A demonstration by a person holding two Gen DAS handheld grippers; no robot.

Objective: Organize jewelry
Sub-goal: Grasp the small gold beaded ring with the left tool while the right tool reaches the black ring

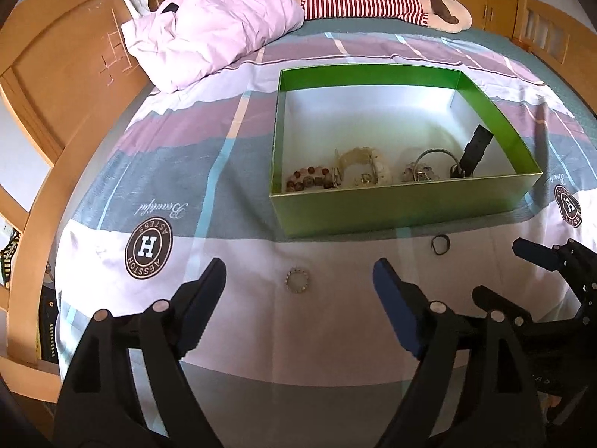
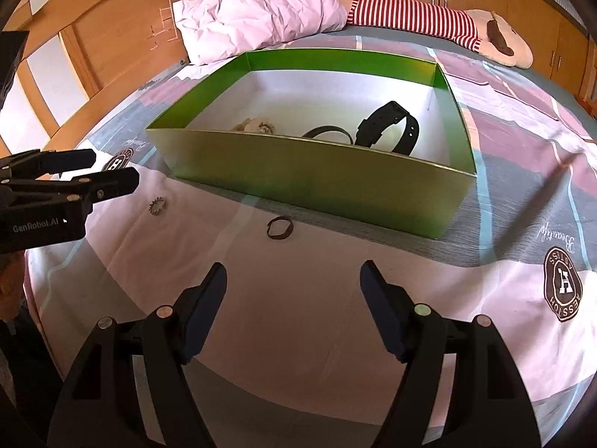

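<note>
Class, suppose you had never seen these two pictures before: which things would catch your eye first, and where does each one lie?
The open green cardboard box on the striped bedspread stands out first, with a black strap watch and beaded bracelets inside it. In front of the box, on the bedspread, lie a small spiky silver ring and a thin dark ring. Both pairs of tongs, left and right, are open.

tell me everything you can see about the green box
The green box is an open, lidless rectangular tray, likely glossy cardboard, green outside and along the rim, silvery white inside. It sits flat on the bedspread, apart from both grippers. Inside, near the front wall, lie a brown bead bracelet, pale and silvery pieces, and a black watch leaning up on its strap. Two rings lie outside on the bedspread, in front of it.
</note>
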